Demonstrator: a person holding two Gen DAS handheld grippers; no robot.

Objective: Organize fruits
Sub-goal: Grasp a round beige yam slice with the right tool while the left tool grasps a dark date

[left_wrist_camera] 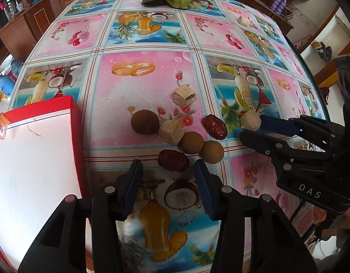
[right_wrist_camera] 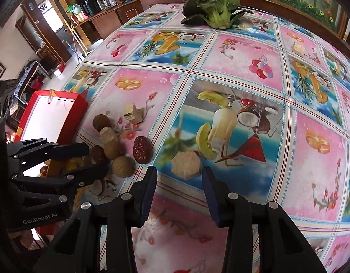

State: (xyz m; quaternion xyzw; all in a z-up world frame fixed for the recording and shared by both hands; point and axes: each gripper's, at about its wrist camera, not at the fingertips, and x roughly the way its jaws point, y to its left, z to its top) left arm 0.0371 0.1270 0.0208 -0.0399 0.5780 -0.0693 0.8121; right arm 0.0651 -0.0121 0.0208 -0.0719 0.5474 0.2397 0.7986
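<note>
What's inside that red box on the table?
The red box shows only a bare white floor where visible. In both views its near end is cut off or hidden behind the left gripper, so something could lie there unseen.

In the right wrist view, the left tool [right_wrist_camera: 96, 158] is covering part of the near red date [right_wrist_camera: 98, 153], and the red box [right_wrist_camera: 58, 113] is passing behind it. In the left wrist view, the box [left_wrist_camera: 33, 159] is running off the left edge
</note>
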